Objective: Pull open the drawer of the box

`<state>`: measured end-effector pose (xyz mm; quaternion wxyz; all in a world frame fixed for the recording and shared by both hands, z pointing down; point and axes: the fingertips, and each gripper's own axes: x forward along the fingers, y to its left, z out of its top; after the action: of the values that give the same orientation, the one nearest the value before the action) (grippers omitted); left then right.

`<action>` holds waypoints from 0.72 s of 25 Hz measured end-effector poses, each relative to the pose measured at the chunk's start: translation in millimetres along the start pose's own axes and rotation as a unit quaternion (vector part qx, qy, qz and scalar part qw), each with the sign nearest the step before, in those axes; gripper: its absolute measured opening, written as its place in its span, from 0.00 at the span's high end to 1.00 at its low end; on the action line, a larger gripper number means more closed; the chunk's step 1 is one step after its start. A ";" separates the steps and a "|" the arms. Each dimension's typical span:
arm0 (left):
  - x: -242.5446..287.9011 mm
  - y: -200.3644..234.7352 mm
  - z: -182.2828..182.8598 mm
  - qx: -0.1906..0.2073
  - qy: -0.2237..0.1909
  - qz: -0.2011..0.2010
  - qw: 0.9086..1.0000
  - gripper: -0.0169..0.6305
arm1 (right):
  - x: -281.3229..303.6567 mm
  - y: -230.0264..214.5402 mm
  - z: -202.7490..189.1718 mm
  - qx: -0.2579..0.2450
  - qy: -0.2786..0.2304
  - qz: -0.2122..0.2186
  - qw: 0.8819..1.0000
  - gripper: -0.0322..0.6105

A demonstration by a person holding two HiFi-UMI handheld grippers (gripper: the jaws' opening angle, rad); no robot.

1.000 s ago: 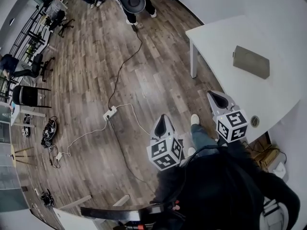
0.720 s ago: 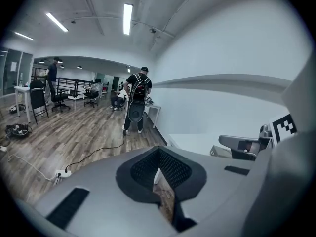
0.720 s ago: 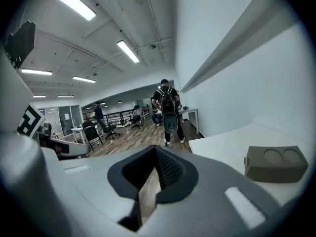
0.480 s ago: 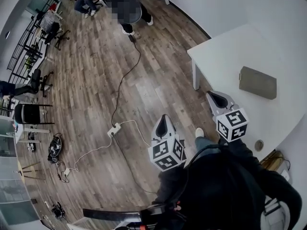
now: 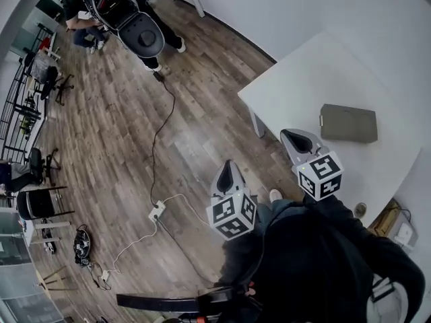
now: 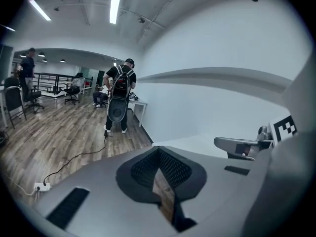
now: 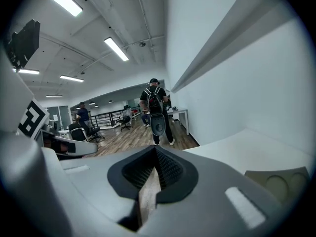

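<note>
Operator's dark sleeves [image 5: 316,261] at the bottom of the head view, both tools held out in front, over the wood floor [image 5: 121,153].
Left gripper [image 5: 226,169]: jaws closed tip to tip, nothing between them – only a sliver of floor shows through behind the pads in the left gripper view [image 6: 159,153].
Right gripper [image 5: 295,138]: same, jaws pressed together and empty [image 7: 155,153]. It sits at the near edge of the white table [image 5: 296,79].
Neither tool touches anything.
Power strip [image 5: 157,211] on the floor to the left of the left gripper, black cable [image 5: 159,123] running from it up the room.
Box [image 5: 348,123] – flat, grey-brown, lying on the table just beyond and to the right of the right gripper, apart from it. Right gripper view catches its corner low right [image 7: 284,181]. Can't tell the drawer's position from here.
Far end: person with a backpack [image 5: 131,19] standing on the floor; office chairs [image 5: 40,173] along the left wall.
</note>
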<state>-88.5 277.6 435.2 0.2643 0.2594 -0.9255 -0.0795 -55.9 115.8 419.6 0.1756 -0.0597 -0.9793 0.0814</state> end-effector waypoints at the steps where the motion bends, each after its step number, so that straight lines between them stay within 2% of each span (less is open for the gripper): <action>1: 9.0 -5.8 0.7 0.004 0.005 -0.010 1.000 0.98 | -0.4 -9.1 -0.4 0.005 0.000 -0.011 1.000 0.96; 6: 46.2 -31.3 8.4 0.026 0.021 -0.058 0.998 0.98 | -2.9 -43.2 1.3 0.024 -0.007 -0.061 0.998 0.96; 10: 89.3 -59.1 15.9 0.064 0.038 -0.105 0.992 0.98 | 1.6 -80.1 4.9 0.039 -0.016 -0.111 0.993 0.96; 14: 133.0 -96.0 28.8 0.094 0.057 -0.168 0.980 0.98 | 1.3 -120.1 14.5 0.062 -0.031 -0.172 0.983 0.96; 18: 174.4 -135.8 51.2 0.127 0.076 -0.228 0.962 0.98 | -1.1 -157.3 31.2 0.082 -0.040 -0.233 0.968 0.96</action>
<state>-182.6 71.3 431.3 0.2740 0.5006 -0.8212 0.0005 -79.8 -42.8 418.8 0.1548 0.1881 -0.9624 0.1204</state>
